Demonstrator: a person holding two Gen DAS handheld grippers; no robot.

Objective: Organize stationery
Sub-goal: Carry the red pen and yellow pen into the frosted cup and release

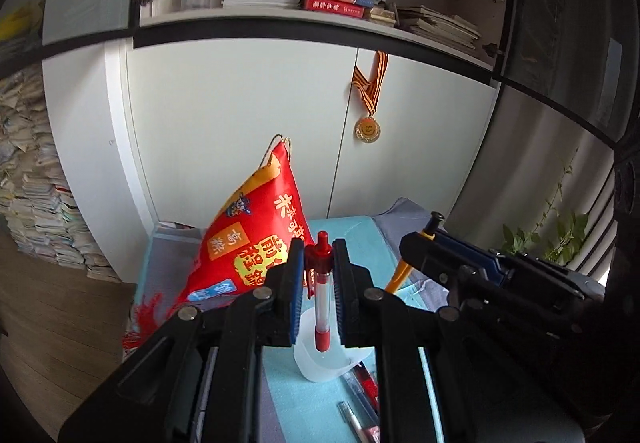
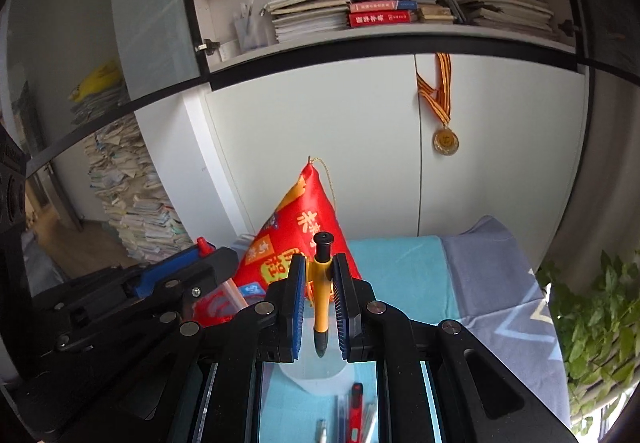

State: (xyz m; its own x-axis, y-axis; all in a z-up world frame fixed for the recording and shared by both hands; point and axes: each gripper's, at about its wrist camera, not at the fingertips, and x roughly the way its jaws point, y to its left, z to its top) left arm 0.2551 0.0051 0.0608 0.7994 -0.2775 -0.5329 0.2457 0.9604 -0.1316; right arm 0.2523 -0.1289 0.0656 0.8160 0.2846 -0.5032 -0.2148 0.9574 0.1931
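Red plastic caps both ends of the clear pen [image 1: 322, 293] clamped upright in the left tongs [image 1: 319, 291], its tip hanging just above a translucent white cup [image 1: 320, 365] on the turquoise-covered worktop [image 1: 288, 395]. Just beside them, the right tongs [image 2: 319, 297] are closed on a yellow pen [image 2: 321, 293] with black ends, held upright over the same cup. More pens [image 2: 354, 409] lie flat near the cup. A red printed bag [image 2: 288, 243] stands behind.
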